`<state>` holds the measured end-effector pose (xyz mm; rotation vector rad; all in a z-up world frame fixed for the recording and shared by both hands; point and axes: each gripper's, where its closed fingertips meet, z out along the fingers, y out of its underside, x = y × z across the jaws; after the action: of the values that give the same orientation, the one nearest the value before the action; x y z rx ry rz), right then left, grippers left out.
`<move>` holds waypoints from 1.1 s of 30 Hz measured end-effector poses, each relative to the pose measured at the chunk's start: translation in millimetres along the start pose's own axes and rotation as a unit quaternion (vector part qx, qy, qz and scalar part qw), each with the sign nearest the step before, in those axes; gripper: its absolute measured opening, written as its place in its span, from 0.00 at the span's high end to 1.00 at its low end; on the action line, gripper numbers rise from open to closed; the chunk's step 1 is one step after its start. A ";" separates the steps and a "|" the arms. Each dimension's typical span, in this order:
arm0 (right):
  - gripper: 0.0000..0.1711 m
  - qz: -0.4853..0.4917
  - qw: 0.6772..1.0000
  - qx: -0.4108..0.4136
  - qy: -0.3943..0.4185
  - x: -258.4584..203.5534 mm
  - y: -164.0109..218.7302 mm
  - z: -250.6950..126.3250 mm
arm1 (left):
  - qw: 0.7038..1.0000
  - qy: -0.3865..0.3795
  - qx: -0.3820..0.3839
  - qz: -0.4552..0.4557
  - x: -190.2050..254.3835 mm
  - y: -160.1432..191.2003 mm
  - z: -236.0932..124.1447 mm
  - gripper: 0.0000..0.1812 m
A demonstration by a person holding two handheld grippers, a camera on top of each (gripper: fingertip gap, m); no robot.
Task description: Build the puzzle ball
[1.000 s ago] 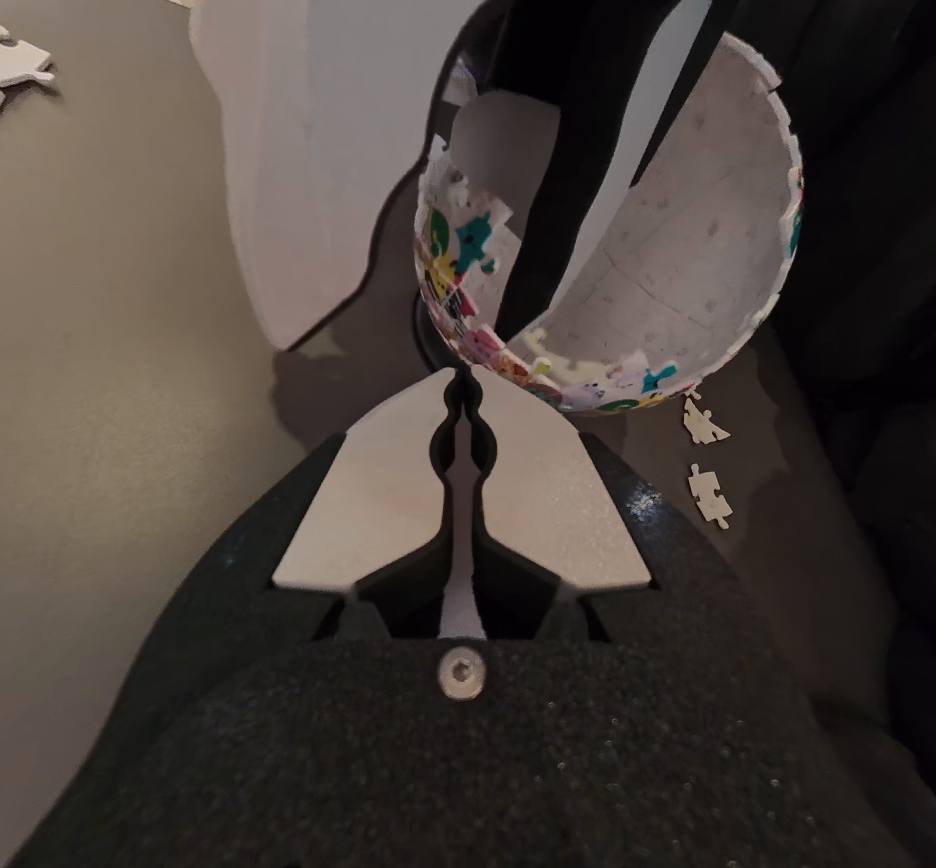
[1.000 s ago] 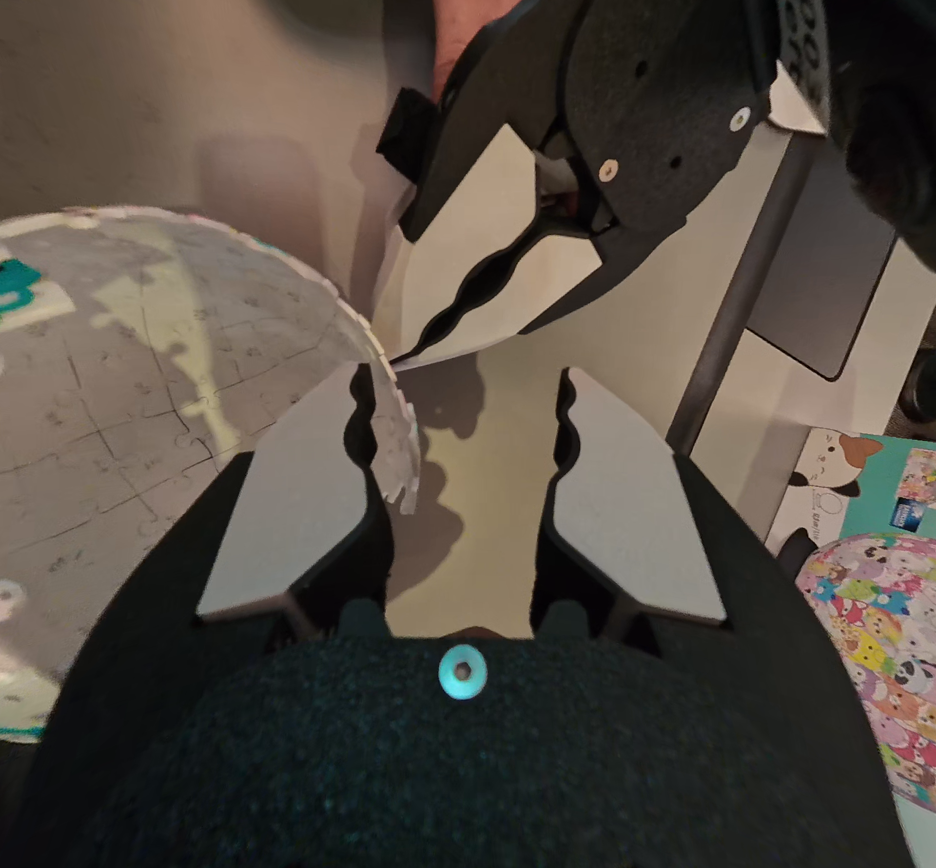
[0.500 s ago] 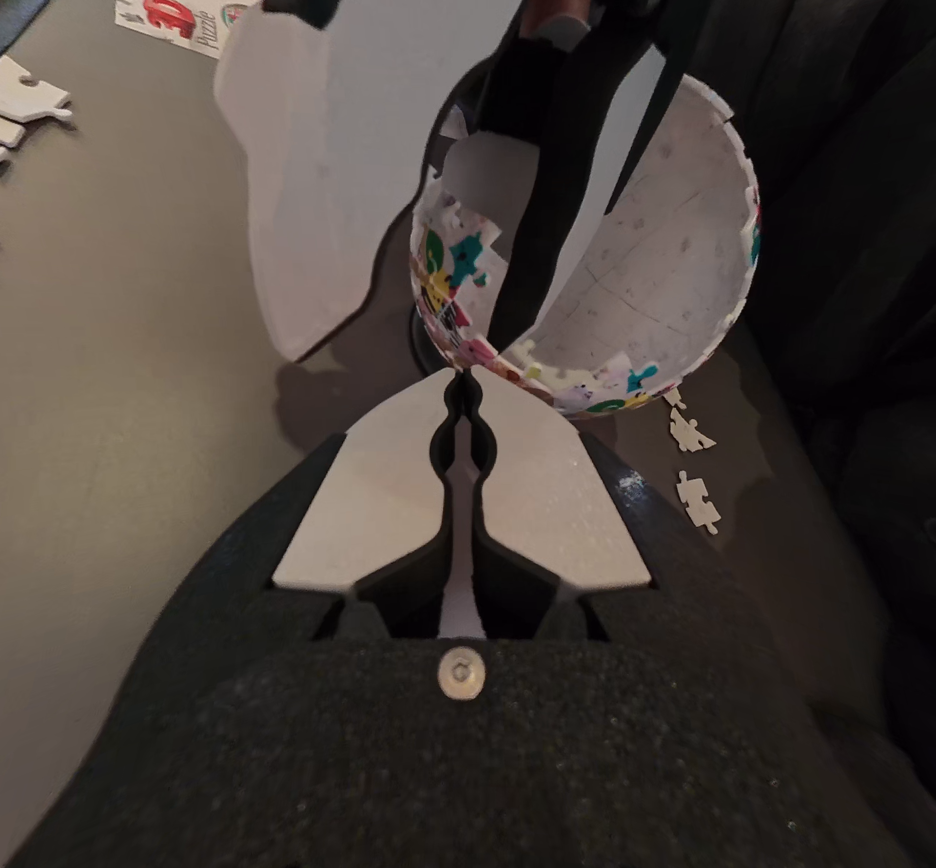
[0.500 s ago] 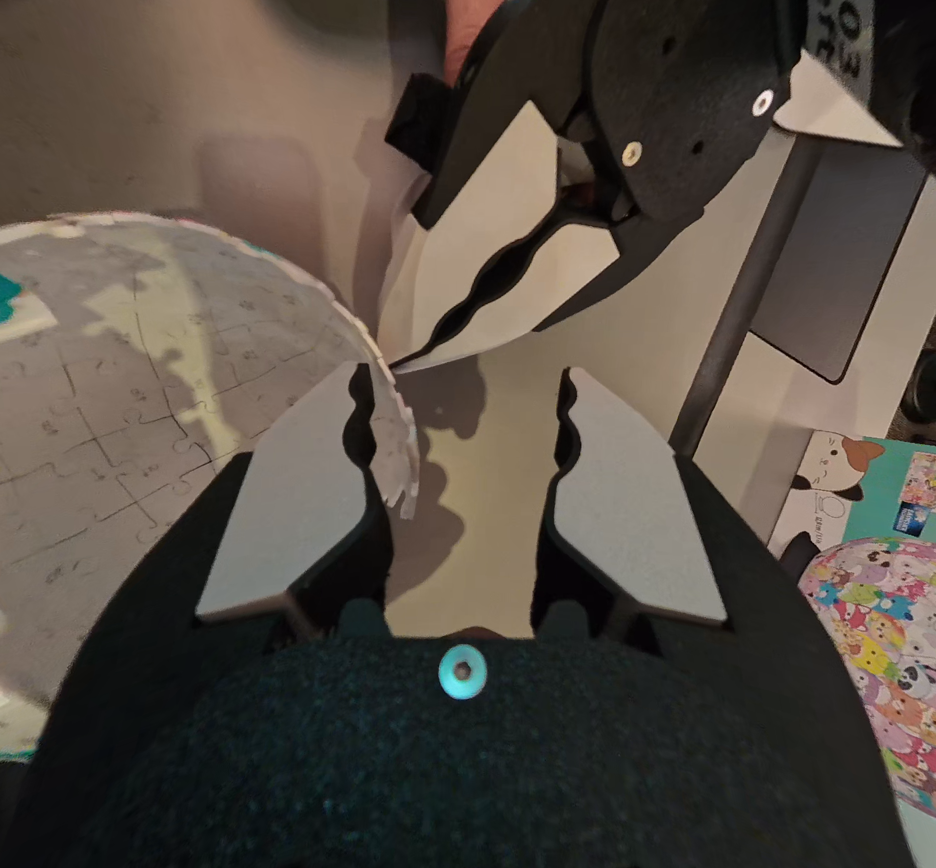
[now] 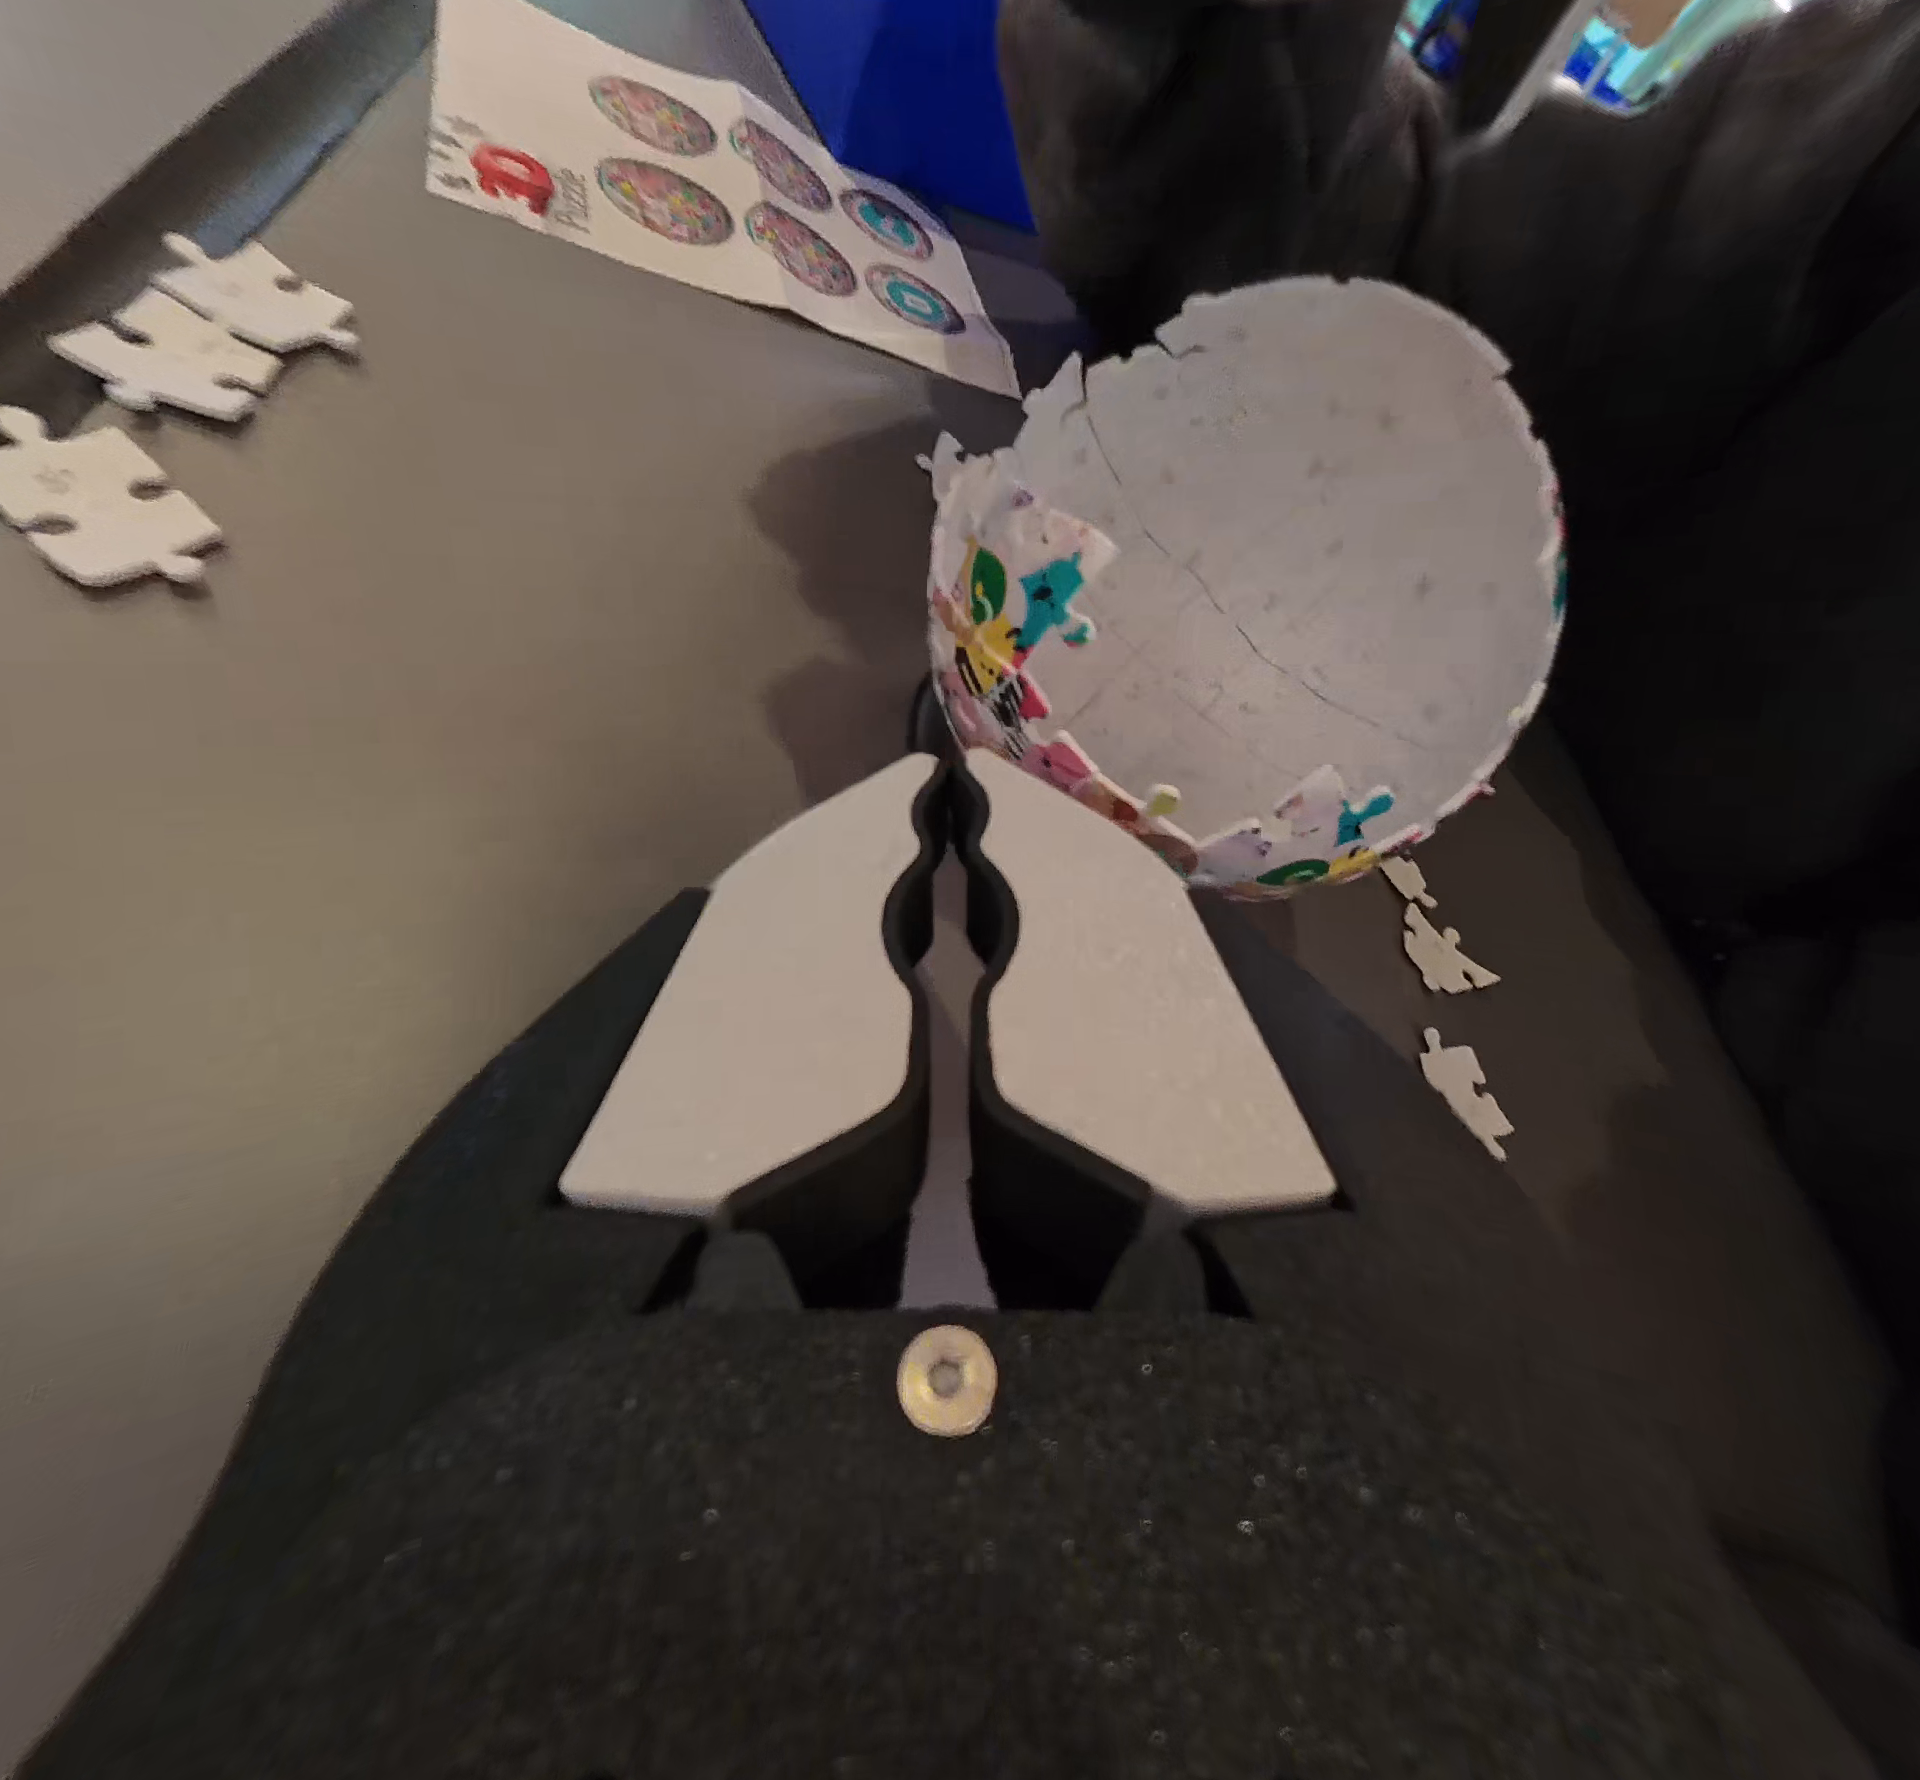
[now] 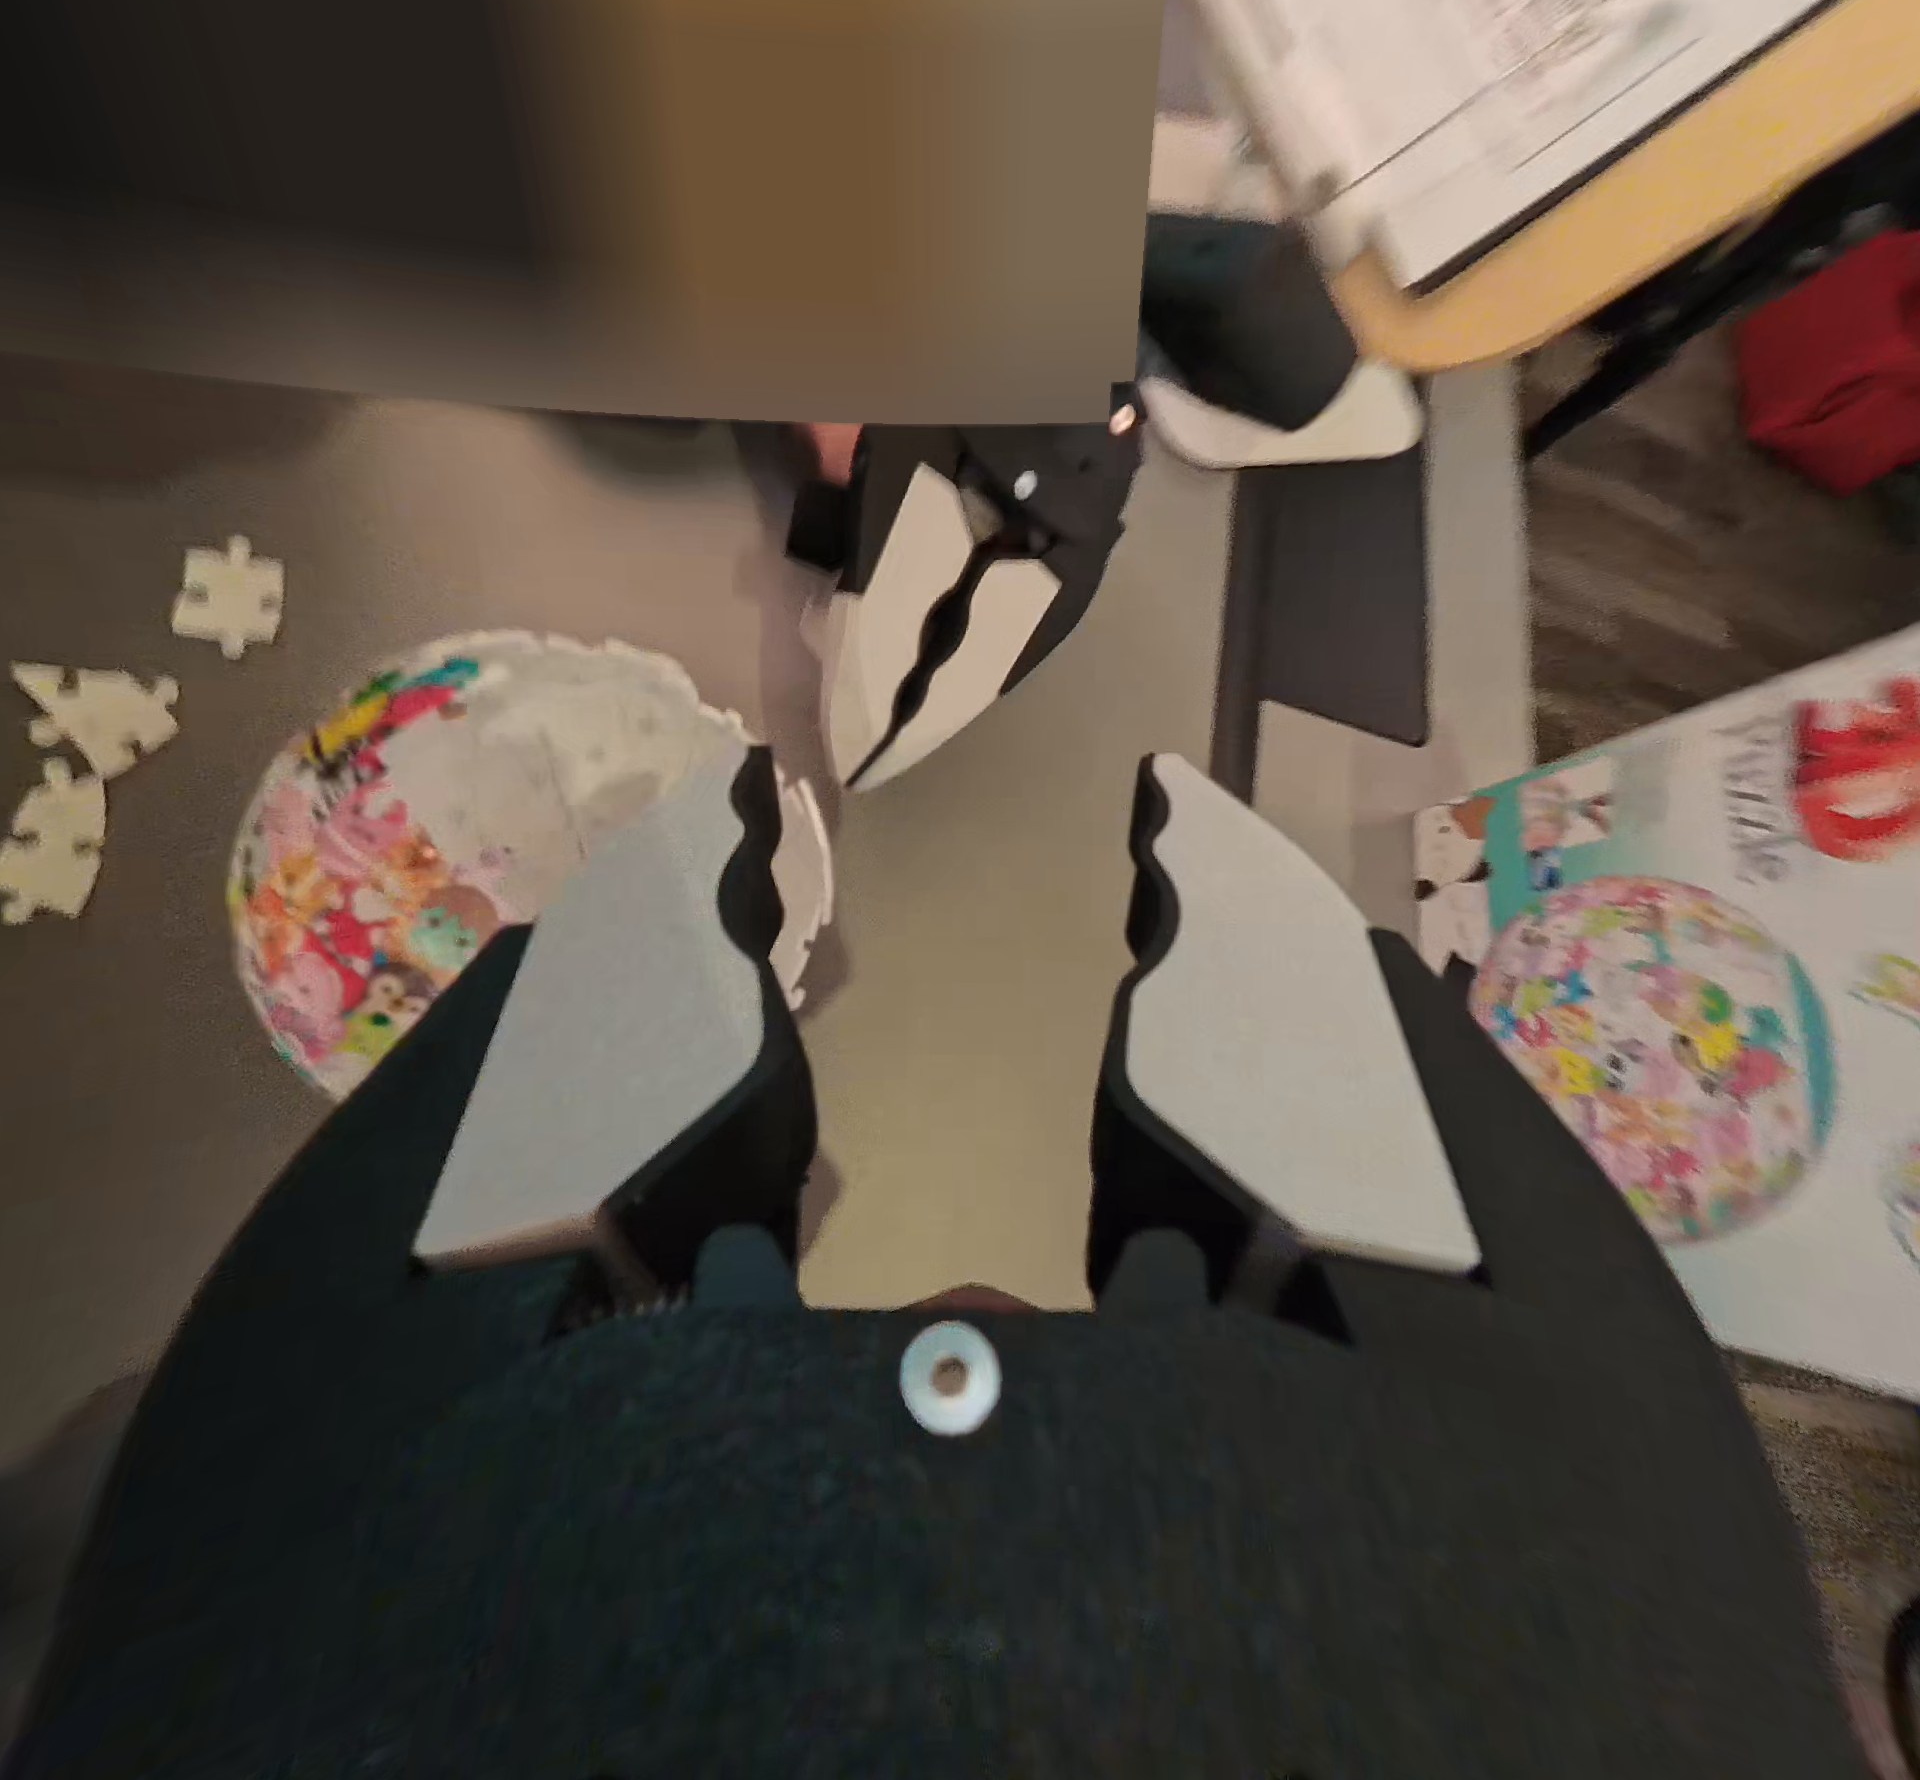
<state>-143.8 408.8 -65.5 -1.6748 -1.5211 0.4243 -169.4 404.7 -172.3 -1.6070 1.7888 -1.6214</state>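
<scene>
Now the right gripper [image 6: 951,889] is pulling up and away from the half-built puzzle ball [image 5: 1299,608] on the table [image 5: 468,691], fingers spread and empty, while the left gripper [image 5: 954,795] is staying pinched closed at its rim, so loose pieces [image 5: 166,348] likely come next

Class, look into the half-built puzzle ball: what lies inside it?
The half-built colourful puzzle ball shell shows only its bare white inner surface with piece seams; no loose piece is visible. Its near lower rim hides the very bottom in the left wrist view.

Half-built puzzle ball [image 5: 1299,587] on table [image 5: 468,743] | loose pieces [image 5: 156,400] to its left | leaflet [image 5: 707,203] behind | two small pieces [image 5: 1455,1024], seemingly on table, right | left gripper [image 5: 951,774] just before the ball
</scene>
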 end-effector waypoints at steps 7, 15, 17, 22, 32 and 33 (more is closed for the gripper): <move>0.68 0.030 0.988 -0.013 0.150 11.0 10.4 -39.1 | 0.999 -0.033 0.032 -0.009 -29.4 -22.5 2.2 1.00; 0.68 0.107 0.973 -0.055 0.198 -13.7 49.8 -57.7 | 0.998 -0.046 0.028 0.026 -24.9 -22.3 4.9 1.00; 0.69 0.075 0.977 -0.045 0.193 -14.5 38.0 -48.3 | 0.999 -0.039 0.026 0.027 -22.4 -22.0 6.5 1.00; 0.65 -0.030 0.991 -0.068 0.107 -8.6 30.2 11.0 | 1.000 0.006 0.000 0.022 -11.3 -15.6 14.7 1.00; 0.57 -0.075 0.990 -0.116 -0.024 -13.6 42.3 54.1 | 0.999 0.035 -0.028 0.025 -6.7 -15.2 31.0 1.00; 0.58 -0.081 0.990 -0.116 -0.019 -12.8 42.4 55.9 | 0.998 0.037 -0.032 0.028 -6.2 -15.1 33.3 1.00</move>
<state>-158.3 418.2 -134.7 -1.7099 -1.7750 0.1991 -133.8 394.9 -174.7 -1.5281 1.9239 -1.6355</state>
